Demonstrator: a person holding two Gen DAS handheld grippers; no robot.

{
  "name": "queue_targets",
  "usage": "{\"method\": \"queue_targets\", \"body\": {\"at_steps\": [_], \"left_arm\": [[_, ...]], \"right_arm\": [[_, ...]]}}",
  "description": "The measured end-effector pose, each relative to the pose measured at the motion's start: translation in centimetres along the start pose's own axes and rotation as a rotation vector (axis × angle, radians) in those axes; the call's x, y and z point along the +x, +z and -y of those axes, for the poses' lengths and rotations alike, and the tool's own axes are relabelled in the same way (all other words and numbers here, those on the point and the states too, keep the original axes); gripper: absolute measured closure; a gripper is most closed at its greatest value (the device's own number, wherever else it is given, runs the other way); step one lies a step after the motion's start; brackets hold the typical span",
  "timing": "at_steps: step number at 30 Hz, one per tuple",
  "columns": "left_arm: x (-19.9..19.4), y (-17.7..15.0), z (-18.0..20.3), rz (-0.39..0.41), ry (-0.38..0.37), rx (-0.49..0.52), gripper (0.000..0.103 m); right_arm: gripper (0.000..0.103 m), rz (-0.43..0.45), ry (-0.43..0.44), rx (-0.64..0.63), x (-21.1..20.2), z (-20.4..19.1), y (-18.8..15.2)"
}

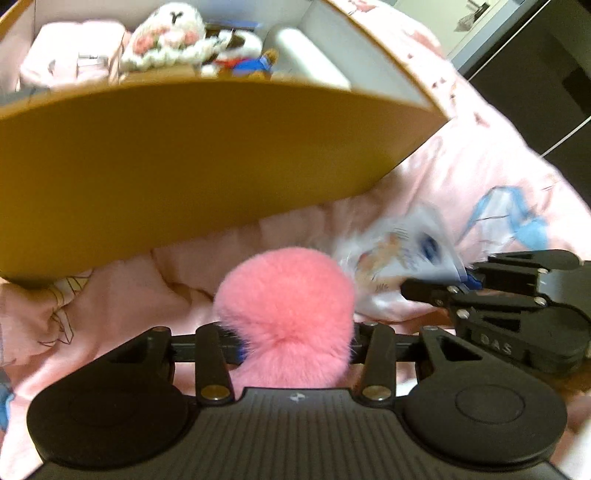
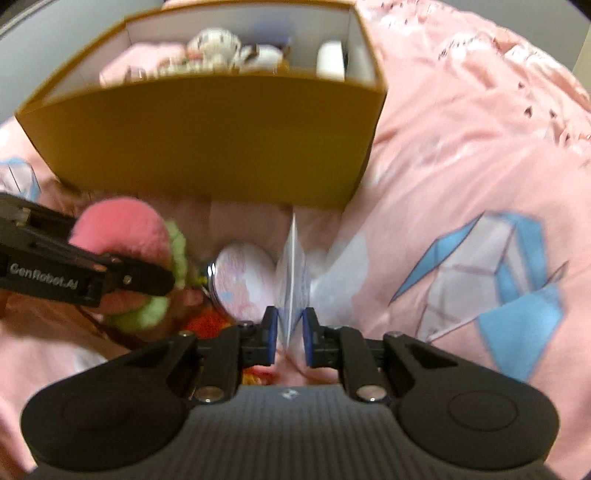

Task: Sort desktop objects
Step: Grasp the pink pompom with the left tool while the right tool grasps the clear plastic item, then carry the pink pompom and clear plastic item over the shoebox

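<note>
I see a fluffy pink pompom (image 1: 284,314) and a thin white packet (image 2: 293,280), edge-up, both just before the mustard box (image 2: 207,147).

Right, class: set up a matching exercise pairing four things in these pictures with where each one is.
Things:
1. pink pompom
2. white packet
3. crochet bunny
4. round mirror

Places:
A. inside the yellow box
B. lying on the pink sheet
C. in the right gripper
D. in the left gripper

Pairs: 1-D, 2-C, 3-A, 4-B
</note>
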State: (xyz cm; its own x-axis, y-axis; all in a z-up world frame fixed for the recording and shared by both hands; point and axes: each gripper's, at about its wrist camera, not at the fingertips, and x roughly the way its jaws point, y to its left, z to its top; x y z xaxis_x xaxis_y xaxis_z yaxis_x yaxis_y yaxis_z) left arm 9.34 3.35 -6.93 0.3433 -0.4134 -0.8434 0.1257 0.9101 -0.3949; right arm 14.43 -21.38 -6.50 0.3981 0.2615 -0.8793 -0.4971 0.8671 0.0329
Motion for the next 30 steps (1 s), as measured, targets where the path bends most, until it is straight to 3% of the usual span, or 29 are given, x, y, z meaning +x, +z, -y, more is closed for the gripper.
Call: {"method": "queue_targets", "body": {"at_steps": [3, 12, 14, 15, 16, 20, 22, 25, 28, 30], "left_arm": [[-1.4, 0.6, -0.1, 0.029, -0.042, -0.011, 0.055], [-6.5, 2.1, 2.9, 0.148, -0.060, 0.076, 0.055], [-7.7, 2.5, 3.2, 0.178, -0.058, 0.083, 0.055], [-8.3, 2.7, 3.3, 0.190, -0.057, 0.081, 0.055], [-8.9, 3.0, 3.3, 0.202, -0.055, 0.078, 0.055], [-11.1, 4.6, 3.2, 0.275, -0.040, 0.067, 0.055], [-12.0, 5.0, 3.2, 0.309, -0.003, 0.074, 0.055], [-11.9, 5.2, 2.8, 0.314, 0.010, 0.080, 0.055], [-11.2, 5.0, 2.5, 0.278, 0.009, 0.080, 0.055], [-10.3, 4.7, 2.2, 0.245, 0.010, 0.077, 0.055]], "right_arm": [[0.090, 0.032, 0.014, 0.012, -1.3, -0.1, 0.9], [0.093, 0.135, 0.122, 0.010, -5.0, 1.6, 3.2], [0.093, 0.177, 0.146, 0.006, -6.5, 1.8, 3.9], [0.101, 0.205, 0.159, 0.003, -7.5, 1.9, 4.3], [0.103, 0.229, 0.170, 0.001, -8.3, 2.0, 4.6], [0.103, 0.356, 0.227, 0.007, -11.8, 2.3, 6.4], [0.103, 0.401, 0.207, -0.017, -12.5, 1.8, 7.4], [0.103, 0.385, 0.190, -0.053, -12.0, 1.3, 7.8], [0.097, 0.288, 0.180, -0.104, -10.2, 0.7, 7.3], [0.087, 0.229, 0.164, -0.147, -8.6, 0.0, 6.5]]}}
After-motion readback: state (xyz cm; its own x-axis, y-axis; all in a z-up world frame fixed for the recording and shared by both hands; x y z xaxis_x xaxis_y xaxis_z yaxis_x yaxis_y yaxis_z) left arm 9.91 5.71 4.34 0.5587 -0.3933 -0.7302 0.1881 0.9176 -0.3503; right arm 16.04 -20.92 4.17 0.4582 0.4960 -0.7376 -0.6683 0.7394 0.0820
